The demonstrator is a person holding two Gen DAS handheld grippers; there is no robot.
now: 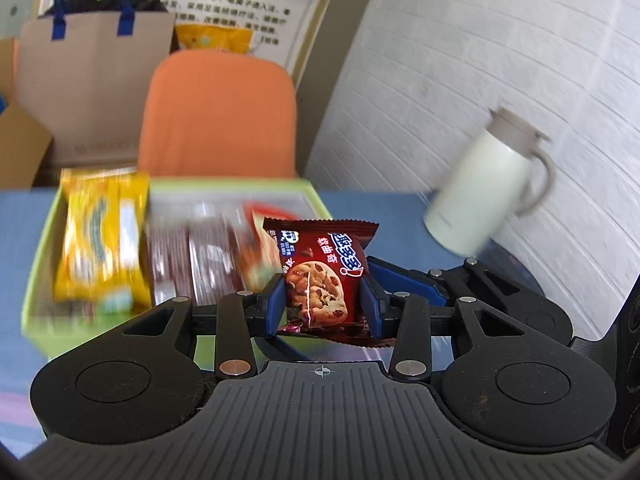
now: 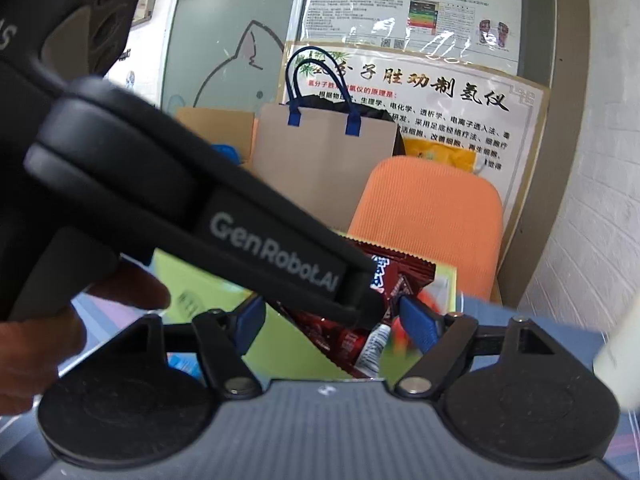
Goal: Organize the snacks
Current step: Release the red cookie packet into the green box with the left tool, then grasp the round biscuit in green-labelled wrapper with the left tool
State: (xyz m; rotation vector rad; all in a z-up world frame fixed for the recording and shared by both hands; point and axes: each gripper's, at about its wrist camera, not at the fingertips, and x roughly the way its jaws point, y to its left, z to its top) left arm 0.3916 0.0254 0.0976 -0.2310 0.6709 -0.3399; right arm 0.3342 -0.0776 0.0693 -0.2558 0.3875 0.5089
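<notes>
My left gripper (image 1: 323, 300) is shut on a dark red cookie packet (image 1: 320, 276), held upright above the near right corner of a light green box (image 1: 40, 256). The box holds a yellow snack pack (image 1: 102, 240) and several dark red bars (image 1: 200, 260). My right gripper (image 2: 332, 320) is open with nothing between its blue fingers (image 2: 418, 322). The left gripper's black body (image 2: 180, 216) crosses in front of it, still holding the red packet (image 2: 394, 276) over the green box (image 2: 192, 276).
A white thermos jug (image 1: 488, 192) stands on the blue table at the right. An orange chair back (image 1: 220, 116) is behind the box. A brown paper bag with blue handles (image 1: 92, 72) and cardboard boxes stand behind it. A white brick wall is at the right.
</notes>
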